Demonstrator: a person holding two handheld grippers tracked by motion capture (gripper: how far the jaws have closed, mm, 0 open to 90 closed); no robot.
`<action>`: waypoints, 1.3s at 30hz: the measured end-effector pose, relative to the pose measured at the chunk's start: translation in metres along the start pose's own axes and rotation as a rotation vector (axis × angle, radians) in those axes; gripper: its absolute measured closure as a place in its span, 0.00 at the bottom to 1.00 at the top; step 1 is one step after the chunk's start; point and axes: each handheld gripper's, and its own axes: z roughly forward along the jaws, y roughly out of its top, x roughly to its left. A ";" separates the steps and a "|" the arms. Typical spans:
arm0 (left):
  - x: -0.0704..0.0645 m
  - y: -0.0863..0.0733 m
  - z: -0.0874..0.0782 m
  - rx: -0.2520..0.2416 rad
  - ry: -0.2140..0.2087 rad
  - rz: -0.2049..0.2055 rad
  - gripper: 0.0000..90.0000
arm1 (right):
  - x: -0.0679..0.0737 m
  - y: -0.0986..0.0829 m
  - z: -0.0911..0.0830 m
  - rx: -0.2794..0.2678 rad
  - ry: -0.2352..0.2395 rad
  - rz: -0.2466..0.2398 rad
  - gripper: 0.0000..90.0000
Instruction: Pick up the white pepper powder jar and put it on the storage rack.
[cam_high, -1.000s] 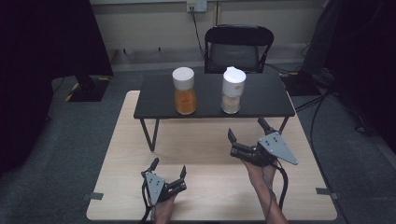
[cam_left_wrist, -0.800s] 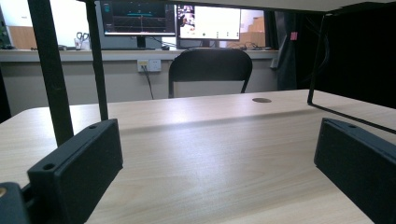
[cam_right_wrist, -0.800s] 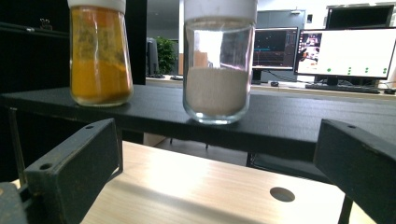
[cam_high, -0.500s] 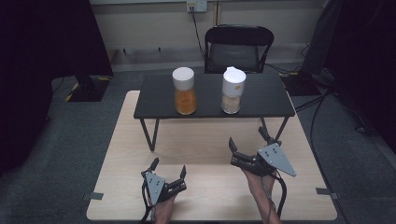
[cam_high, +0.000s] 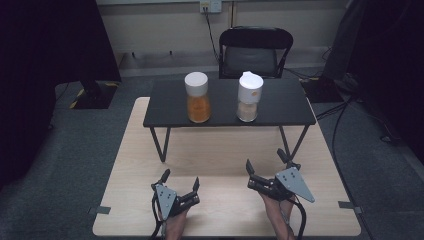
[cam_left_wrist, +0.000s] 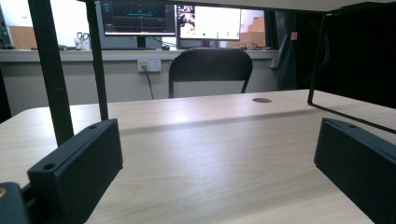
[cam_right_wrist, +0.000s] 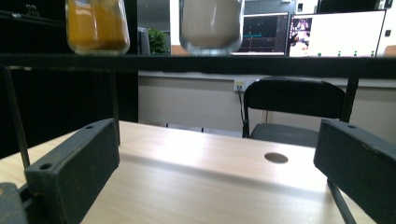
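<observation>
on shelf: orange jar, white jar

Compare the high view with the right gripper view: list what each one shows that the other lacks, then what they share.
High view alone: the white lids of the orange-filled jar and the pale-filled jar, the whole black raised shelf, the left gripper, and the right gripper seen from above with its grey plate.
Right gripper view alone: lit monitors behind the chair, a green plant, and a round hole in the wooden table.
Shared: both jars, the shelf, the black chair, the wall socket and the wooden table.
</observation>
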 end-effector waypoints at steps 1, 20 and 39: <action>0.000 0.000 0.000 0.000 0.000 -0.001 0.00 | 0.001 -0.003 -0.001 0.002 -0.004 0.000 0.00; 0.000 0.000 0.000 0.000 0.000 0.000 0.00 | 0.011 -0.040 -0.016 0.054 -0.041 0.028 0.00; 0.000 0.000 0.000 0.000 0.000 0.000 0.00 | 0.020 -0.058 -0.020 0.084 -0.088 0.005 0.00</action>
